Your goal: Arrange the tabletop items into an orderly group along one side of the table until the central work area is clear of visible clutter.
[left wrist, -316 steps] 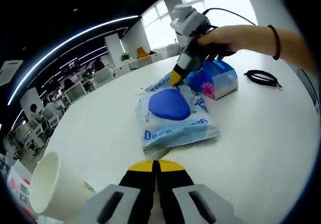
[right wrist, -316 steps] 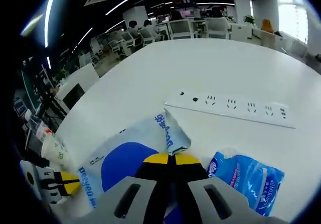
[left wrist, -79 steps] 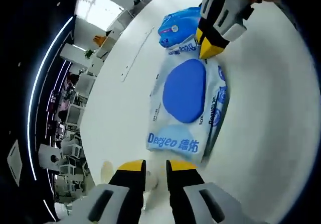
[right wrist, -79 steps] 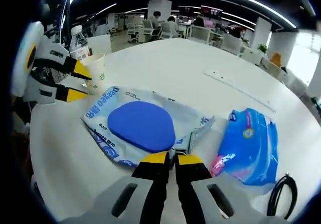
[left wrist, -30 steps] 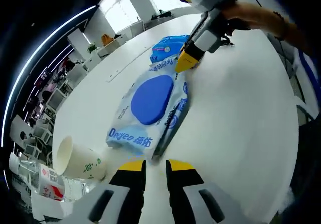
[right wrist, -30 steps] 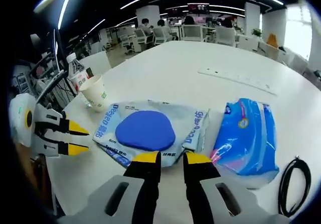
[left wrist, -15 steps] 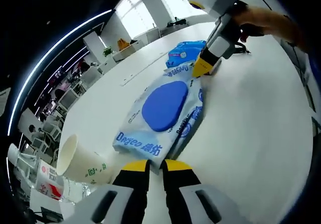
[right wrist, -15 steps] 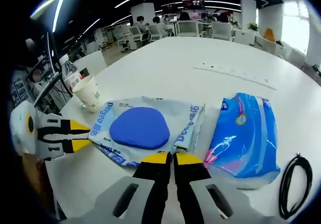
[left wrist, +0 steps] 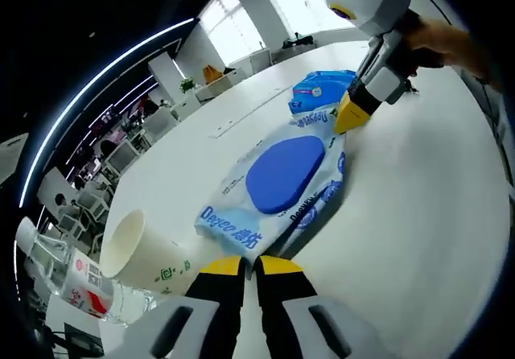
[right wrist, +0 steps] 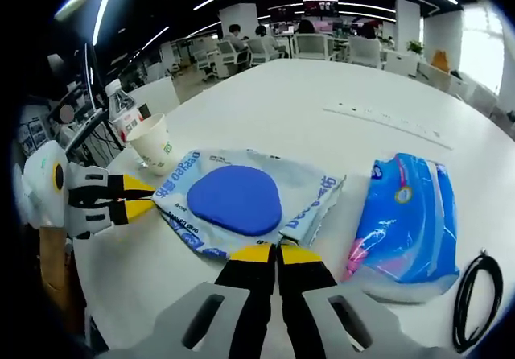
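A pale blue wet-wipes pack (left wrist: 282, 182) with a round dark blue lid lies on the white table (left wrist: 418, 214). My left gripper (left wrist: 251, 266) is shut on its near end, by the printed brand name. From the right, my right gripper (left wrist: 352, 115) pinches the pack's far corner, held by a person's hand (left wrist: 451, 41). In the right gripper view the wipes pack (right wrist: 241, 202) stretches between my right gripper (right wrist: 276, 254), shut on its near edge, and my left gripper (right wrist: 141, 198) at its left corner.
A blue tissue pack (right wrist: 406, 218) lies right of the wipes, also seen as the tissue pack (left wrist: 322, 85). A paper cup (right wrist: 153, 143) and a water bottle (right wrist: 121, 109) stand at the table edge. A power strip (right wrist: 386, 121) lies farther back. A black cable (right wrist: 475, 299) coils at the right.
One second ago both grippers stood open beside the wipes pack; both have since shut on its opposite ends. The views have shifted slightly with the hands.
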The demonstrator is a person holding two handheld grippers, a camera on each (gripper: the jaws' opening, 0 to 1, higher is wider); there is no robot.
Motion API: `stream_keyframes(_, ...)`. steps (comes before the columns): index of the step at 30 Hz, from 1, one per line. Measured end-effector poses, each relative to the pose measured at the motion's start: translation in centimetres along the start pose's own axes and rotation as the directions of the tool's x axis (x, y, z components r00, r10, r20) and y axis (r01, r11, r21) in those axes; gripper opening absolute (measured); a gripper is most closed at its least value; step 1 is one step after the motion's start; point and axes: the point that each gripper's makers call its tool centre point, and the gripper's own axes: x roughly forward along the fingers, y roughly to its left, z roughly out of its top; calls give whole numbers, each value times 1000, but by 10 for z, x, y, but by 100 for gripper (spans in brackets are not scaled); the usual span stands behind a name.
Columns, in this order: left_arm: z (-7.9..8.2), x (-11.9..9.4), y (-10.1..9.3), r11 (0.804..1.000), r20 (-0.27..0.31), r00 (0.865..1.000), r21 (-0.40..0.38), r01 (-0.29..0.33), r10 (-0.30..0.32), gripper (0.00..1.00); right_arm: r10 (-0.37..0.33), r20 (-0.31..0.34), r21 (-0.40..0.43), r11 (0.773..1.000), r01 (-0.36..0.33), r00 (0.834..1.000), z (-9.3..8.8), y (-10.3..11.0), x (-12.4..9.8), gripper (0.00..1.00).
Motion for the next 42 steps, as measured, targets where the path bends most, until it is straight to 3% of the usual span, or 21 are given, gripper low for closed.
stream_keyframes(18, -7, 3, 10, 1000, -11, 1000, -9, 8, -8, 4, 14, 14, -24, 1000, -14, 1000, 4, 9, 6, 0)
stream_keyframes(25, -8, 4, 11, 998, 7, 999, -54, 36, -36, 4, 14, 14, -25, 1000, -14, 1000, 4, 9, 6, 0)
stream_keyframes(33, -10, 4, 11, 999, -10, 999, -20, 30, -30, 5, 13, 18, -38, 999, -12, 1000, 4, 12, 7, 0)
stream_keyframes(35, -12, 3, 10, 999, -27, 999, 21, 40, -39, 6, 13, 19, -38, 999, -12, 1000, 4, 12, 6, 0)
stream_keyframes(39, -19, 1, 9, 996, -75, 997, 79, 33, -27, 18, 13, 22, -64, 998, -11, 1000, 3, 12, 6, 2)
stream_keyframes(42, -20, -2, 8, 995, -71, 997, 94, 31, -24, 19, 17, 27, -65, 998, -15, 999, 3, 12, 5, 5)
